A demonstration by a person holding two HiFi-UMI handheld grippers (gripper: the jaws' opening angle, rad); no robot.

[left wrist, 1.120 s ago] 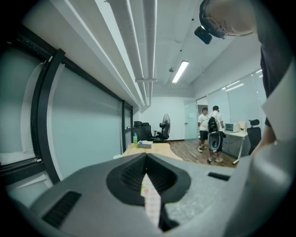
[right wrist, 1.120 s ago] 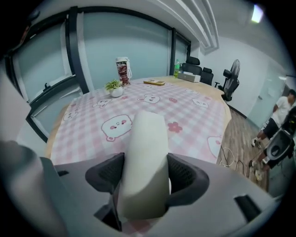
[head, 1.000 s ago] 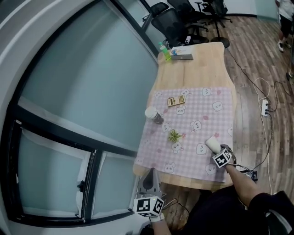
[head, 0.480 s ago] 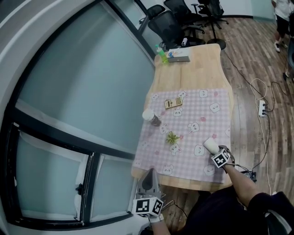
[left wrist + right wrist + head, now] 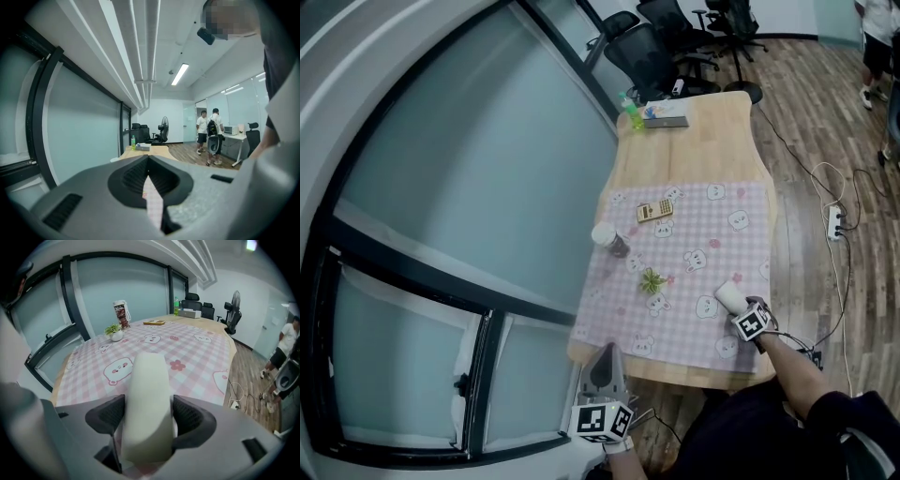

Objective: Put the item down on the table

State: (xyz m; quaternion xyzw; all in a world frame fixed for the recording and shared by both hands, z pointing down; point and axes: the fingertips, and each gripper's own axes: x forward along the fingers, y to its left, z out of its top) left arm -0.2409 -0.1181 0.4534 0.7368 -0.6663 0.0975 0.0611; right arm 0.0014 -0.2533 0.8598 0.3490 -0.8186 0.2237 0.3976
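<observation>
Cream cylinder (image 5: 147,399) sits between the two jaws of the right gripper (image 5: 147,414), and the dark pads press on its sides, so this gripper is pinching it. The cylinder points forward, away from the person. It is over the near right part of the pink checked cloth (image 5: 741,253), close to the cloth's near edge. From these views I cannot tell if it already touches the cloth or is just above it.

The left gripper (image 5: 149,161) is at the near left corner of the cloth, by the edge of the wooden table (image 5: 694,150). Its jaws are pressed together at the tips and nothing is between them.

Near the middle of the cloth stands a small potted plant (image 5: 653,280). A jar (image 5: 609,235) with a white lid stands at the cloth's left edge. A calculator (image 5: 657,210) lies near the cloth's far edge. Well beyond the cloth, at the far end of the bare wood, stands a green bottle (image 5: 633,110).
</observation>
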